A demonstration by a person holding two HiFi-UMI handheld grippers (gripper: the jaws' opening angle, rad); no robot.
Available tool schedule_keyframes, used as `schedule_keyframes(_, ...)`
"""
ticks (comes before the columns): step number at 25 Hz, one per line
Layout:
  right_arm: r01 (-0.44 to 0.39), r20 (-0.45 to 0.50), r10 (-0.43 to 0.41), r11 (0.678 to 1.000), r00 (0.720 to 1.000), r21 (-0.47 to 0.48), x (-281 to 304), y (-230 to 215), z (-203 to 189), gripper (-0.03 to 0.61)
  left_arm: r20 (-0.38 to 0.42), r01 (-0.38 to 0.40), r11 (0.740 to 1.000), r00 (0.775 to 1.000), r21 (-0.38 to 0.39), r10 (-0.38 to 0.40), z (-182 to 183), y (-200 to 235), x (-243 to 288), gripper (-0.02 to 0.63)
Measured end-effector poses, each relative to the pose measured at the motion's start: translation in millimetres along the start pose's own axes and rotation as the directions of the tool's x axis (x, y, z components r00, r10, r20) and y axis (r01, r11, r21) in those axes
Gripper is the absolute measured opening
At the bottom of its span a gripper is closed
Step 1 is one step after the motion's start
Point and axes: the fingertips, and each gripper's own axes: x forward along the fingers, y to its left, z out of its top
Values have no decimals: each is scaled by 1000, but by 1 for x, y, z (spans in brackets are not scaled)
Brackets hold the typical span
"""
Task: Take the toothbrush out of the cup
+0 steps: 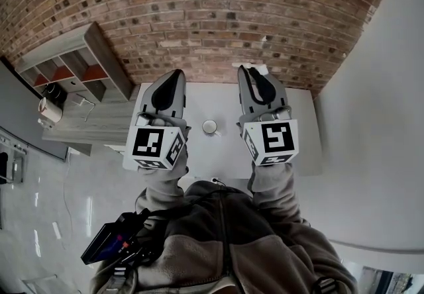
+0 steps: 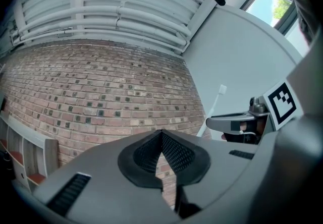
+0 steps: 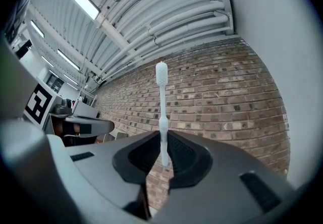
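Note:
My right gripper (image 3: 162, 140) is shut on a white toothbrush (image 3: 161, 109), which stands upright out of the jaws with its bristle head on top, against the brick wall. The left gripper view shows the same toothbrush (image 2: 215, 106) rising from the right gripper (image 2: 236, 122). My left gripper (image 2: 161, 136) is shut with nothing between its pads. In the head view both grippers, left (image 1: 173, 82) and right (image 1: 256, 82), are held high above the table. A small white cup (image 1: 210, 127) stands on the white table (image 1: 199, 157) between them, far below.
A brick wall (image 1: 218, 14) runs behind the table. A wooden shelf unit (image 1: 76, 64) stands at the left, with a low counter and a pale appliance (image 1: 50, 109) beside it. A white wall (image 1: 371, 100) closes the right side.

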Motion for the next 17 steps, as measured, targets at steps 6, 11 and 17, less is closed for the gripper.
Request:
schedule_keyframes(6,8,-2,-8,1000,1000,2,-4,3,-3,48,-4,9,1000,1000,-16,-9,-7,0,-2,3)
schedule_keyframes(11,14,-3,-14,1000,1000,-2,-7,4,-5,48,-4,17,1000,1000,-22,-17,-11,-2,-2,4)
schedule_keyframes(17,18,-3,-18,1000,1000,-7,-6,8,-4,48,-6,23,999,1000,-31,-23,-13,2,-4,5)
